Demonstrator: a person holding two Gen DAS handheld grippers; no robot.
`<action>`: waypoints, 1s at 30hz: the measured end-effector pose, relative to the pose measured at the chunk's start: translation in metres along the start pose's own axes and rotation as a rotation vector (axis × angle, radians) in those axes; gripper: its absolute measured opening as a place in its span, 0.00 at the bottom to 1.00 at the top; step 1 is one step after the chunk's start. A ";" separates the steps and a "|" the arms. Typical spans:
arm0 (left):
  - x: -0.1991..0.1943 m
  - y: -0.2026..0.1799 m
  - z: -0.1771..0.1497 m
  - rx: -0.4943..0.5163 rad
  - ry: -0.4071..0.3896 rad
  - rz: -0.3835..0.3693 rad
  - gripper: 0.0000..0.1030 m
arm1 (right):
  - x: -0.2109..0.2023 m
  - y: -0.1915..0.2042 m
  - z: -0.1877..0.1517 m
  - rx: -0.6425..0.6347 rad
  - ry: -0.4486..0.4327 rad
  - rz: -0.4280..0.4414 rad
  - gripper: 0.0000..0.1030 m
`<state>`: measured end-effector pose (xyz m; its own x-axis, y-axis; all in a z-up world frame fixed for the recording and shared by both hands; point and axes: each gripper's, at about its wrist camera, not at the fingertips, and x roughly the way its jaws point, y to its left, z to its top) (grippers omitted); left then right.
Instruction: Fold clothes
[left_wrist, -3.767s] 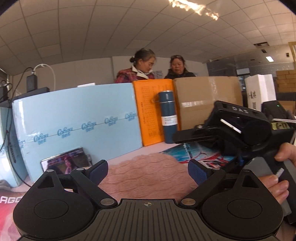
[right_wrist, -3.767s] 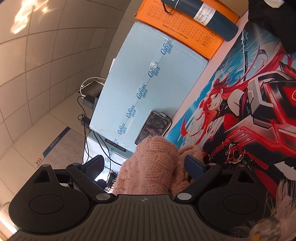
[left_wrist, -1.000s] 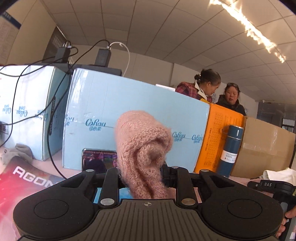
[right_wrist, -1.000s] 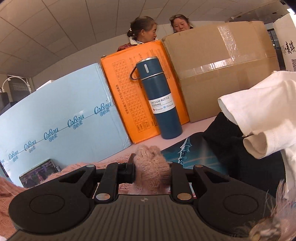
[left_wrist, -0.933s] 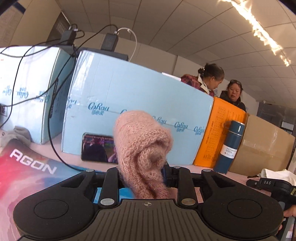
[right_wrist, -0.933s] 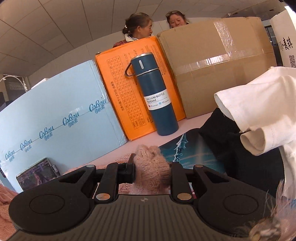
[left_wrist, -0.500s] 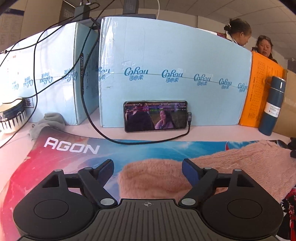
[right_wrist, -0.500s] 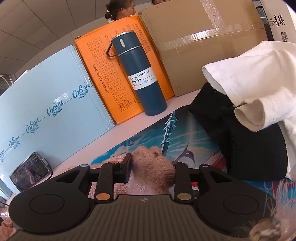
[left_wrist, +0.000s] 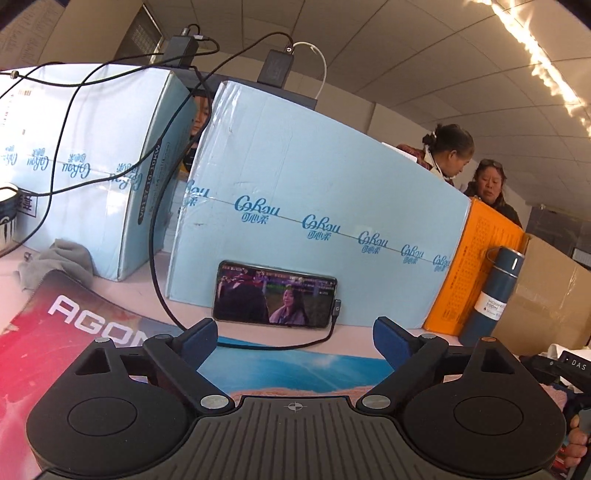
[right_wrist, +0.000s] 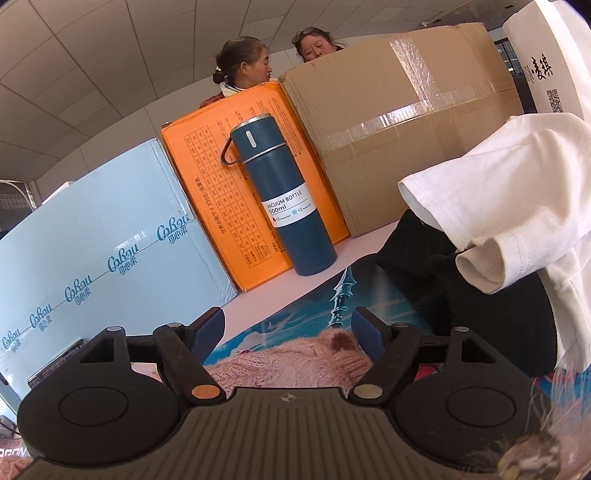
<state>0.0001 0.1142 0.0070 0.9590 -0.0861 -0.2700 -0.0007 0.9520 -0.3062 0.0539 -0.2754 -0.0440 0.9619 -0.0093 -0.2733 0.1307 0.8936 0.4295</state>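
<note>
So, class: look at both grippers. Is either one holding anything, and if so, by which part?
Nothing is held. The left gripper is open over the mat, and the right gripper is open with the pink sweater lying loose between its fingers.

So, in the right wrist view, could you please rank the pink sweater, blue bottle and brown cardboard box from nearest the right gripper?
1. pink sweater: just below right gripper.
2. blue bottle: ahead, standing.
3. brown cardboard box: behind, right.

The far edge is walled off by a blue box (left_wrist: 314, 221), orange box (right_wrist: 229, 195) and cardboard box (right_wrist: 406, 147). Passage on the right is blocked by piled black and white clothes (right_wrist: 498, 258); open mat (left_wrist: 295, 365) is left between.
</note>
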 end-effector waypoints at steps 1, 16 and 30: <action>0.002 -0.002 -0.001 0.008 0.027 -0.023 0.91 | 0.000 0.001 0.000 -0.004 0.003 0.006 0.73; 0.034 -0.038 -0.032 0.208 0.303 -0.084 0.87 | 0.006 0.008 -0.007 -0.034 0.086 0.032 0.81; 0.026 -0.008 -0.020 0.077 0.232 -0.115 0.32 | 0.015 0.003 -0.010 -0.006 0.161 0.024 0.81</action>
<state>0.0191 0.0984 -0.0154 0.8610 -0.2517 -0.4419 0.1348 0.9508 -0.2788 0.0666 -0.2681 -0.0551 0.9138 0.0837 -0.3975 0.1060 0.8956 0.4321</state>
